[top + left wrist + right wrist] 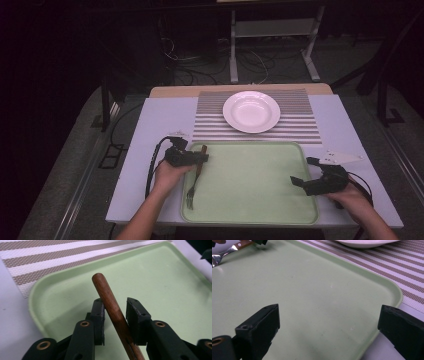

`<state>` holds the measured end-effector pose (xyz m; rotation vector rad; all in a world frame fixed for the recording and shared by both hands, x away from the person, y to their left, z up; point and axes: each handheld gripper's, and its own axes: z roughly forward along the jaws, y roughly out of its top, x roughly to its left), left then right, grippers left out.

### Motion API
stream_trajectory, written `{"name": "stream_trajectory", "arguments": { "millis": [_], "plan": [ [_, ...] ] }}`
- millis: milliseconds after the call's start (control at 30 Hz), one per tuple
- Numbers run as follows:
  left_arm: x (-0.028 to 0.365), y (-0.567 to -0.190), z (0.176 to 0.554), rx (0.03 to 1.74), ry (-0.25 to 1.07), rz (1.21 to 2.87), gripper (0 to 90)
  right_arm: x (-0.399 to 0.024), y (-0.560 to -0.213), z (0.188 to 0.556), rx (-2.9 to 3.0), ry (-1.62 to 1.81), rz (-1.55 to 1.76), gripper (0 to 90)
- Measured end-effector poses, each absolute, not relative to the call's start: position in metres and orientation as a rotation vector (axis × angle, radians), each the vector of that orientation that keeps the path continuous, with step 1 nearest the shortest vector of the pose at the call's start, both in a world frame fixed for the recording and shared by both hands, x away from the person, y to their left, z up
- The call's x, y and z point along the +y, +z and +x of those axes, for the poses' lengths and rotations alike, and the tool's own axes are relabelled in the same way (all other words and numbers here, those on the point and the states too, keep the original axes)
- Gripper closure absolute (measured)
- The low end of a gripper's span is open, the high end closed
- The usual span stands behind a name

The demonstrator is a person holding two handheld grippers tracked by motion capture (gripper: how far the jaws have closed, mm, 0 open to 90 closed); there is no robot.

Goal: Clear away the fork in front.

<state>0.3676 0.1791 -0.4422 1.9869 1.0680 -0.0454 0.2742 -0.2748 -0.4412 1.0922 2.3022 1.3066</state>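
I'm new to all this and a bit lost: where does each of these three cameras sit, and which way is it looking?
High view: above the person's side, looking forward and down at the tray; forearms and both hand-held grippers show.
Left gripper view: rides the left hand-held gripper, looking along its jaws at the fork handle.
Right gripper view: rides the right hand-held gripper, jaws wide apart.
All share tray and fork.

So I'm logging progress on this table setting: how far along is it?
Laid out: the plate sits on the striped placemat. In hand: the left gripper straddles the fork's wooden handle on the green tray, jaws slightly apart with a gap on one side. The right gripper waits open over the tray. Probably left: moving the fork off the tray.
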Motion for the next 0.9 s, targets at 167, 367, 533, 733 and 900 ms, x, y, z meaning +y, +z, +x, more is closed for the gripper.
{"name": "stream_trajectory", "arguments": {
  "millis": [167, 367, 533, 733, 900],
  "plan": [
    [0.182, -0.44, 0.368, 1.071, 0.001, 1.984, 63.0, -0.275, -0.441, 0.274, 2.301, 1.306, 1.092, 4.0],
    [0.174, -0.434, 0.362, 0.998, 0.004, 1.99, 81.0, -0.275, -0.441, 0.274, 2.301, 1.306, 1.09, 4.0],
    [0.161, -0.438, 0.363, 0.952, -0.027, 2.043, 89.3, -0.275, -0.441, 0.274, 2.304, 1.306, 1.081, 4.0],
    [0.149, -0.444, 0.364, 0.934, -0.029, 2.101, 89.4, -0.275, -0.441, 0.274, 2.302, 1.311, 1.081, 4.0],
    [0.146, -0.446, 0.365, 0.934, 0.003, 2.144, 89.4, -0.277, -0.441, 0.273, 2.301, 1.313, 1.083, 4.0]
  ]
}}
